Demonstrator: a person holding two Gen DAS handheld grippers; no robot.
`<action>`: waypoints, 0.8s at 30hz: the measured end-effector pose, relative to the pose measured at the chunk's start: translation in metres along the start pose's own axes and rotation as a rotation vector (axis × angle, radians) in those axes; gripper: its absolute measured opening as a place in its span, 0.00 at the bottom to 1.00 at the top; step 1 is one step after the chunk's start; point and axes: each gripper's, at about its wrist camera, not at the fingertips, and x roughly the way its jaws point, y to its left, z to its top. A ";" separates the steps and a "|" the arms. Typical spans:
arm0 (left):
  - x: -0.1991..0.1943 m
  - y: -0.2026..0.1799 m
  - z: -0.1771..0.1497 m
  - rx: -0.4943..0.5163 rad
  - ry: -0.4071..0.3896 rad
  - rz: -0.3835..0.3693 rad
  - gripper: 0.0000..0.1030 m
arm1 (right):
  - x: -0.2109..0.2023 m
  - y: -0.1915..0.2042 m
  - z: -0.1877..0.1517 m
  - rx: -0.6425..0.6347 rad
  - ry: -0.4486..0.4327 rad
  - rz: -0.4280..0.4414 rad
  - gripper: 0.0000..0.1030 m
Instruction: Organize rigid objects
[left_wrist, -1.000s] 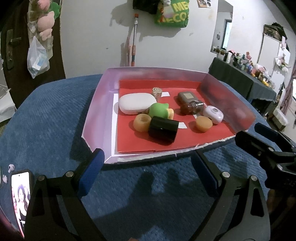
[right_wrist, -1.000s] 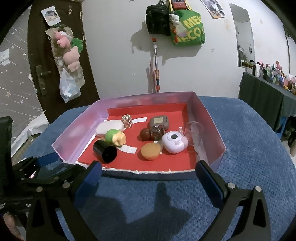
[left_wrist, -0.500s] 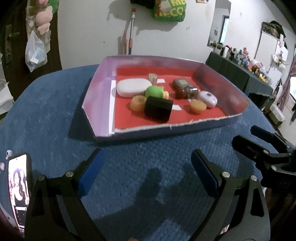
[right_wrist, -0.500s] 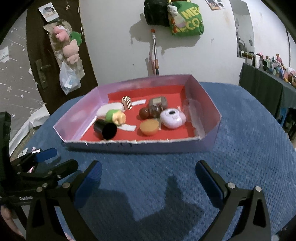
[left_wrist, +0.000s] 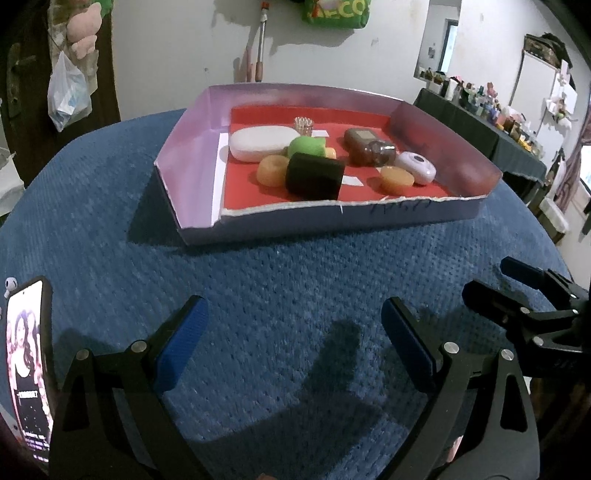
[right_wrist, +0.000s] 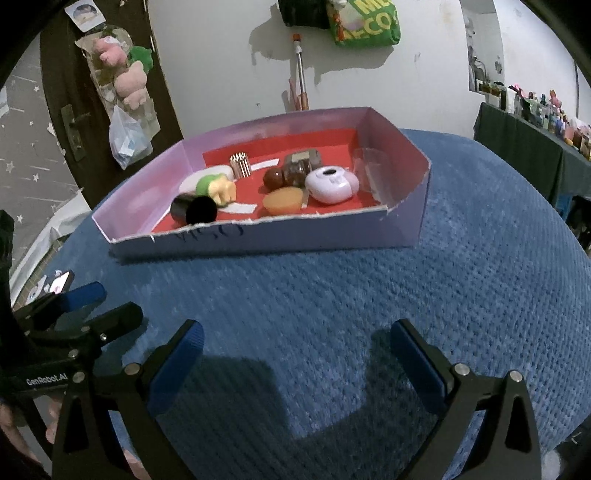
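Objects sit gathered inside the pink-walled tray (left_wrist: 192, 147) at the far edge of the blue-covered table (left_wrist: 288, 280): white case (left_wrist: 258, 142), black cylinder (left_wrist: 314, 176), orange pieces and a lilac case (right_wrist: 332, 184). Nothing rigid lies loose in front, so the collecting looks finished. Left gripper (left_wrist: 295, 347) and right gripper (right_wrist: 295, 360) hover near the table's front edge, jaws spread and empty.

I read "GenRobot.AI" on the left gripper (right_wrist: 77, 314) body, right wrist view. Green bag (right_wrist: 364, 22) on wall: partial "ME" over "ECO". Scrawl on tray (right_wrist: 295, 236) front wall: illegible. Phone (left_wrist: 27, 373) screen txt too small.
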 end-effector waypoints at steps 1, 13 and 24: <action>0.001 0.000 -0.001 0.000 0.003 -0.002 0.93 | 0.000 0.000 -0.001 0.003 0.002 0.001 1.00; 0.005 -0.004 -0.007 0.008 0.011 0.007 0.93 | 0.002 -0.001 -0.004 -0.005 0.001 -0.014 1.00; 0.005 -0.005 -0.012 0.004 -0.012 0.012 0.95 | 0.003 0.000 -0.005 -0.013 -0.002 -0.020 1.00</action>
